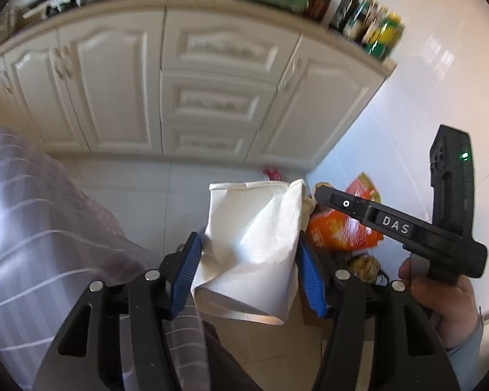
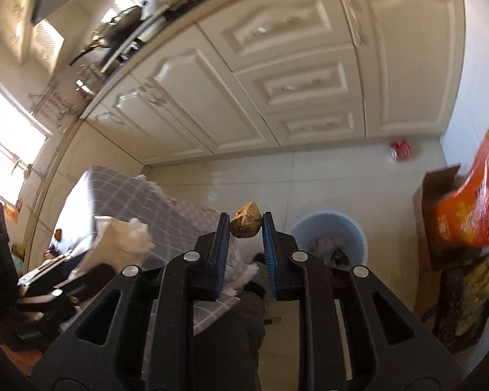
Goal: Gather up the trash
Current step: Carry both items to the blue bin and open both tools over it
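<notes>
My left gripper (image 1: 247, 273) clamps a crumpled white paper bag (image 1: 251, 244); only the right view shows my right gripper (image 2: 246, 224) pinching a brown crumpled wad (image 2: 246, 224), pale blue bin (image 2: 329, 228) centre-right.

Left gripper (image 1: 247, 270) and right gripper (image 2: 246, 241): black linkage frames carried ribbed blue jaws and round silver screws; one body bore "DAS" lettering and a green light. Person wore grey-lilac checked cloth.
</notes>
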`<state>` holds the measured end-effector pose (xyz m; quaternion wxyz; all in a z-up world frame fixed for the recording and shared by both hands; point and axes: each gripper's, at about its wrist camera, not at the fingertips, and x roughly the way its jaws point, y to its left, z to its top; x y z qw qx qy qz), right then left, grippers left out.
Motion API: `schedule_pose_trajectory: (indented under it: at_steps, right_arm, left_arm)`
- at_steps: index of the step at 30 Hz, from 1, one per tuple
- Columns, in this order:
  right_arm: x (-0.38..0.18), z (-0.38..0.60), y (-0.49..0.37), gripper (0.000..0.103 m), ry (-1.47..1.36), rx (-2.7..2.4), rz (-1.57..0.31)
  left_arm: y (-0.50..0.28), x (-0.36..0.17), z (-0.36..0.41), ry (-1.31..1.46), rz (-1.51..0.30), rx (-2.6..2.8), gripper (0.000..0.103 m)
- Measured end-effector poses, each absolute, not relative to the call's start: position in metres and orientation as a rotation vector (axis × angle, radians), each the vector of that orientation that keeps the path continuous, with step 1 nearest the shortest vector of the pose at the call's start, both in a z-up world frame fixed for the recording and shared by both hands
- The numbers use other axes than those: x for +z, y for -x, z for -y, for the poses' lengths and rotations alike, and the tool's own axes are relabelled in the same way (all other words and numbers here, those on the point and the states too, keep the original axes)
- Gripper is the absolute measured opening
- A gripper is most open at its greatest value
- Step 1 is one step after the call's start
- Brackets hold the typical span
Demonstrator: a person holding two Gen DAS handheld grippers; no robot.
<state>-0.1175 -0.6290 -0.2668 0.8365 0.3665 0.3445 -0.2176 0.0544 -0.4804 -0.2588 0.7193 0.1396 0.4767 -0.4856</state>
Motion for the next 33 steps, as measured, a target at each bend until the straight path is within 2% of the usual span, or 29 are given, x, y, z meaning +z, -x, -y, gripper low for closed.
schedule_pose_trajectory:
  at_steps: [7,11,12,13,14,15,16,19,21,33]
  right_arm:
    - [-0.314,0.659,0.112,0.021,-0.883,-0.474,-0.784]
    - [-0.334,0.673,0.11,0.022,-0.936,-0.496,-0.803]
    - [-0.34,0.677,0.111,0.022,-0.957,-0.504,-0.805]
    - [-0.345,0.68,0.112,0.025,-0.979,-0.51,-0.808]
    - [-0.347,0.682,0.112,0.055,-0.988,-0.516,-0.809]
    - [-0.349,0.683,0.114,0.087,-0.996,-0.526,-0.802]
    - [-0.348,0.685,0.117,0.09,-1.0,-0.531,-0.774]
    - [-0.348,0.685,0.12,0.09,-1.008,-0.537,-0.767]
    - [-0.345,0.684,0.123,0.097,-0.999,-0.566,-0.764]
    - [-0.313,0.662,0.126,0.097,-0.944,-0.589,-0.733]
  left_arm:
    - [-0.067,-0.33,0.536,-0.392,-1.237,-1.019,0.057]
    - [-0.074,-0.352,0.559,-0.432,-1.283,-1.001,0.059]
    - [-0.077,-0.356,0.564,-0.436,-1.289,-0.999,0.063]
    - [-0.08,-0.358,0.569,-0.438,-1.298,-0.997,0.078]
    - [-0.082,-0.359,0.572,-0.437,-1.304,-0.994,0.084]
    - [-0.085,-0.36,0.574,-0.435,-1.306,-0.99,0.084]
    - [-0.087,-0.359,0.575,-0.436,-1.307,-0.989,0.086]
    - [-0.092,-0.352,0.573,-0.427,-1.282,-0.973,0.089]
    - [-0.094,-0.345,0.567,-0.417,-1.264,-0.966,0.089]
    - [-0.081,-0.29,0.528,-0.386,-1.113,-0.97,0.09]
